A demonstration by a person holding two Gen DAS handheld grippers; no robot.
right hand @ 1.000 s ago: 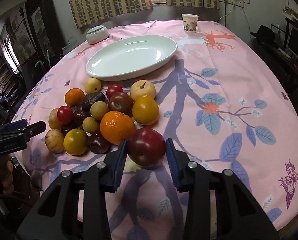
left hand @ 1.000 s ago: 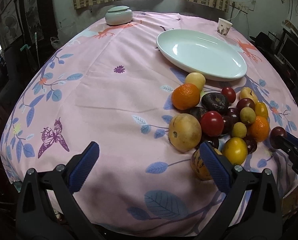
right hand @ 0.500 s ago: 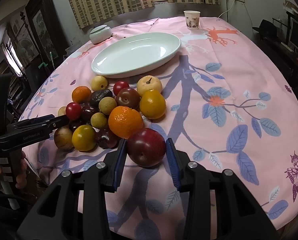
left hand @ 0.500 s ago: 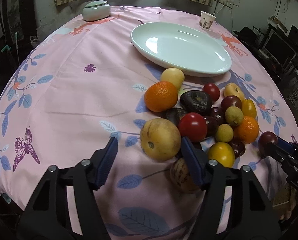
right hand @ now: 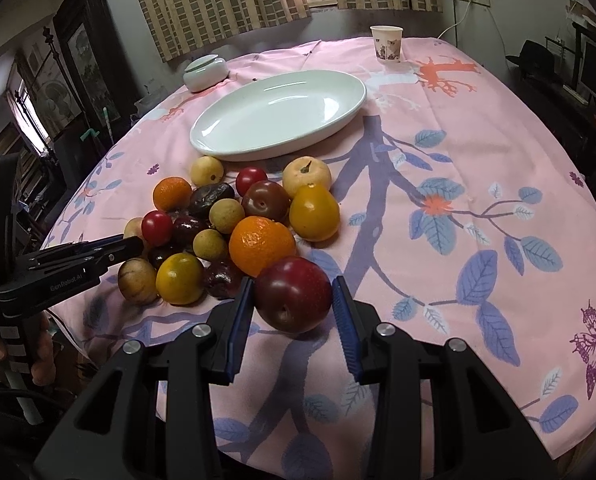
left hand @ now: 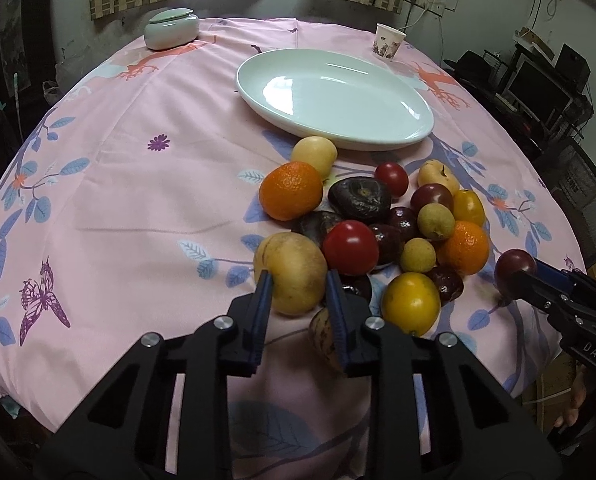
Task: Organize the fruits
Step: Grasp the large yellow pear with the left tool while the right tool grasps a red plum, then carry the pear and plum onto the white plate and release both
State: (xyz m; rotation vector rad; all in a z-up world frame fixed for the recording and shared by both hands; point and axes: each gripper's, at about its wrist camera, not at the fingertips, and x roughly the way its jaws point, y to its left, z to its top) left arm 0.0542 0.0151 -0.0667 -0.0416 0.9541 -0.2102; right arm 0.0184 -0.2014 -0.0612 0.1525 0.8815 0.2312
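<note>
Left wrist view: left gripper (left hand: 298, 284) pinches the tan round fruit (left hand: 290, 273) at the fruit pile's near edge. Right gripper (right hand: 292, 296) clamps a dark red plum (right hand: 292, 294) beside the pile; white oval plate (right hand: 218, 148) lies beyond

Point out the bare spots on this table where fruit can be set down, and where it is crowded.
The oval plate holds nothing. Bare tablecloth lies left of the fruit pile, between the lidded jar and the butterfly print. More lies right of the pile, below the paper cup. The crowded patch is the fruit pile just in front of the plate.
</note>
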